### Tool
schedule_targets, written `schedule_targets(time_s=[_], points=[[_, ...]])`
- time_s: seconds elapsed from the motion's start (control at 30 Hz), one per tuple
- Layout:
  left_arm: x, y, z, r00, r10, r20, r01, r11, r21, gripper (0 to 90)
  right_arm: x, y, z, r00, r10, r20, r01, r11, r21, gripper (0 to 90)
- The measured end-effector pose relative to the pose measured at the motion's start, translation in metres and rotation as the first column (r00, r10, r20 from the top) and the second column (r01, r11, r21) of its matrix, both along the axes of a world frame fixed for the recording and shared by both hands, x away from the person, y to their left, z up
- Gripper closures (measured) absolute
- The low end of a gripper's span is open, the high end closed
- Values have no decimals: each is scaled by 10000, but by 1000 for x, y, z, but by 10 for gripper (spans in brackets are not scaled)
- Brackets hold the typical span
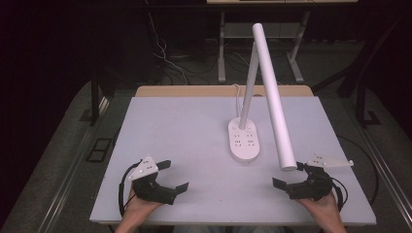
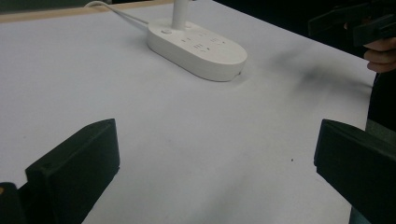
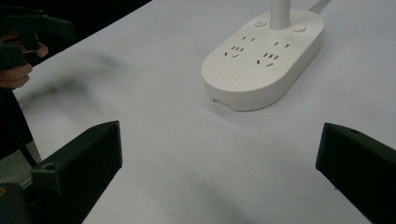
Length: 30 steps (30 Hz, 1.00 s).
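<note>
- The white table [image 1: 194,126] is taken as ground; the desk lamp's oval base [image 1: 244,140] stands on it, right of its middle, and serves as landmark for all that follows.
- The base's long axis is seen to run from the far edge toward the person, with sockets on its near half and the power cord [image 1: 236,94] leaving at its far end.
- From the far half of the base an upright stem [image 1: 248,87] is carried up; from its top the long white light bar [image 1: 274,97] slopes down toward the person, its free end hanging right of the base.
- The right gripper [image 1: 291,175] is held near and to the right of the base, just under the bar's free end; its jaws are spread wide with nothing between them.
- The left gripper [image 1: 171,175] is held near and to the left of the base, farther from it; its jaws too are parted and empty.
- The right hand is judged the nearer for reaching the bar.
</note>
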<state>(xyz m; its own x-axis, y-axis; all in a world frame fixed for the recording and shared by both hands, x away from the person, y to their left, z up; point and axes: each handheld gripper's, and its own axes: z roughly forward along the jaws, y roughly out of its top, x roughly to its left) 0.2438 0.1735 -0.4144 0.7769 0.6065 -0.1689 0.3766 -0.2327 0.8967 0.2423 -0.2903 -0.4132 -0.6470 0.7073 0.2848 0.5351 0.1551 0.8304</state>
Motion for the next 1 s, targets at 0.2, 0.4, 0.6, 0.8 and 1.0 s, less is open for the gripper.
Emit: schedule_targets(time_s=[0.2,0.4,0.6,0.8,1.0], points=[[0,-1,0,10000,-95,19,95,9999,53,0,0,-1,0,10000,-24,-92,24,10000,4,0],[-1,-1,0,10000,-98,-1,98,9999,51,0,0,-2,-1,9999,14,-111,-14,10000,-62,0],[-1,-1,1,9999,-132,-13,132,9999,49,0,1,-2,-2,9999,85,-144,-87,9999,-112,0],[0,-1,0,9999,-155,-54,156,9998,150,0,0,-1,-2,9997,138,-217,-143,9997,-189,0],[1,-3,1,9993,-213,-291,225,9989,411,0,1,-1,-3,9996,162,-224,-167,9996,-239,0]])
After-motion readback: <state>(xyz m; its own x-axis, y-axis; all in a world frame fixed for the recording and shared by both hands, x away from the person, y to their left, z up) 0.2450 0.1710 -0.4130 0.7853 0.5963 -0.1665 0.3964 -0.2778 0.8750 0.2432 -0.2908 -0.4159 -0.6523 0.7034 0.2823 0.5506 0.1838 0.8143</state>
